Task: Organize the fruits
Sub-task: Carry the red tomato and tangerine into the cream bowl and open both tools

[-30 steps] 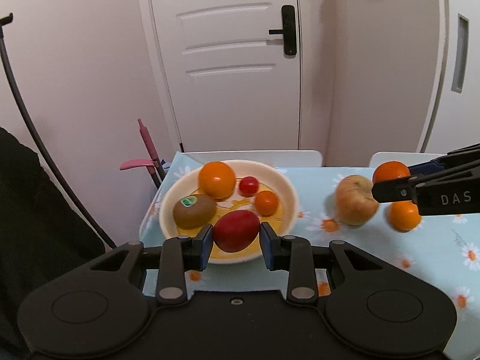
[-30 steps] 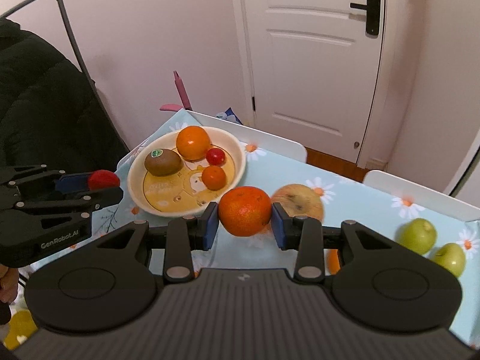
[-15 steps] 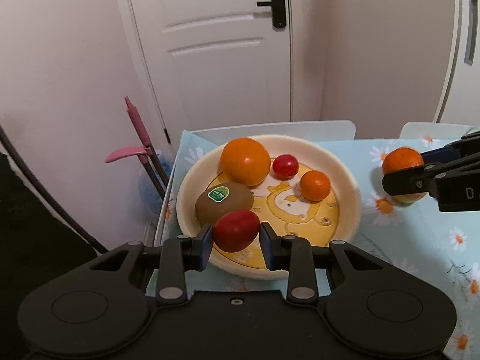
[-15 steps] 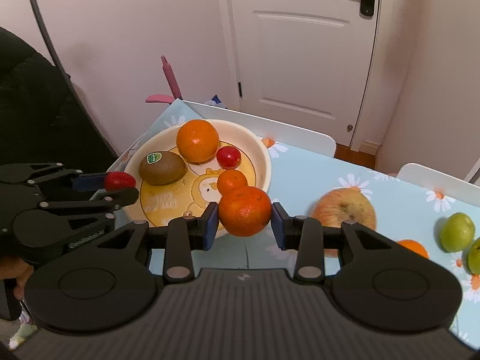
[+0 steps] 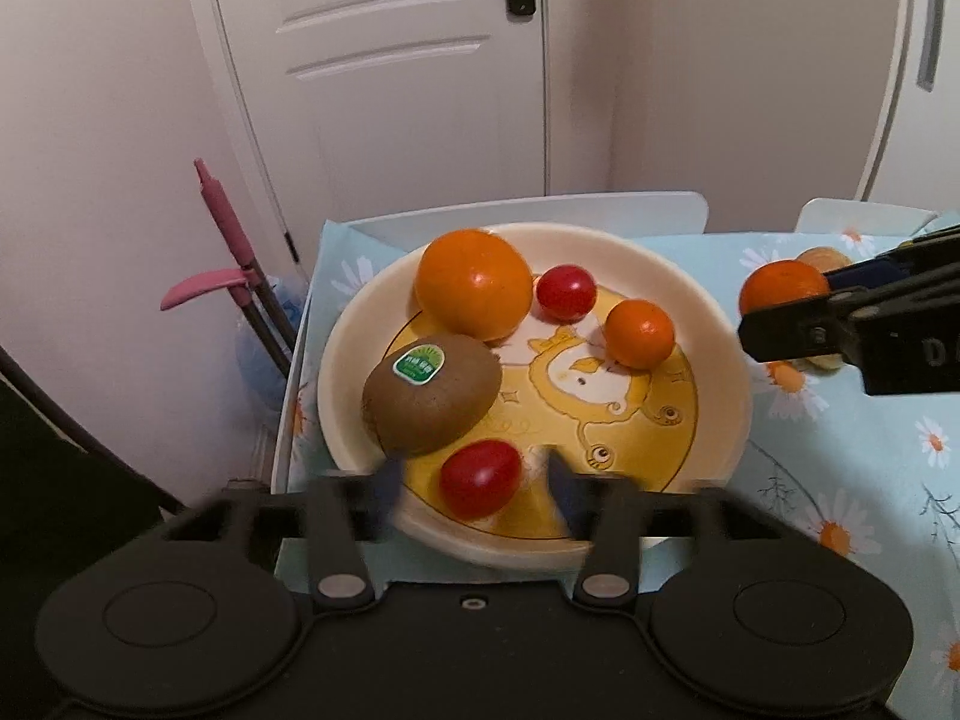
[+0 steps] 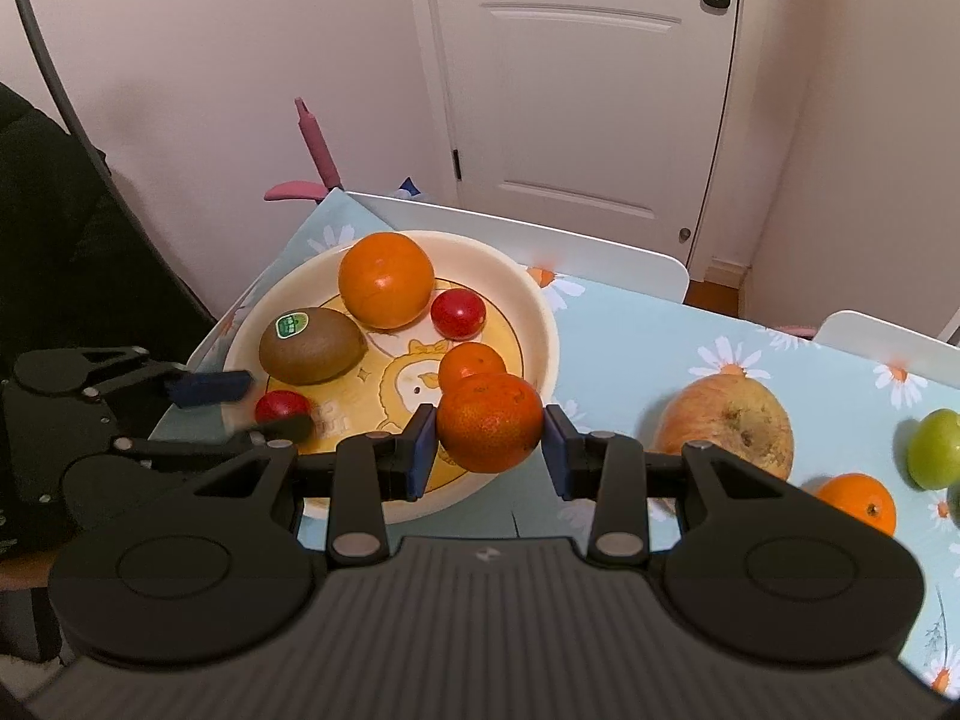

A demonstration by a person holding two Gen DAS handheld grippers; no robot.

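Note:
A cream plate (image 5: 717, 324) holds a big orange (image 5: 474, 283), a kiwi (image 5: 431, 393), a small red tomato (image 5: 566, 292) and a small mandarin (image 5: 638, 333). My left gripper (image 5: 474, 489) is open over the plate's near edge, with a red tomato (image 5: 480, 477) lying on the plate between its blurred fingers. My right gripper (image 6: 487, 444) is shut on a mandarin (image 6: 489, 421) and holds it above the plate's right rim (image 6: 549, 330). The left gripper (image 6: 240, 405) also shows in the right wrist view, with the tomato (image 6: 279, 405) beside it.
On the daisy tablecloth (image 6: 636, 336) right of the plate lie a mottled apple (image 6: 729, 423), another mandarin (image 6: 861, 501) and a green fruit (image 6: 933, 447). White chair backs (image 6: 540, 237) stand behind the table, and a pink-handled tool (image 5: 225, 240) leans at its left.
My left gripper has opened and let the red tomato down onto the plate next to the kiwi. My right gripper has carried the mandarin closer over the plate's right rim.

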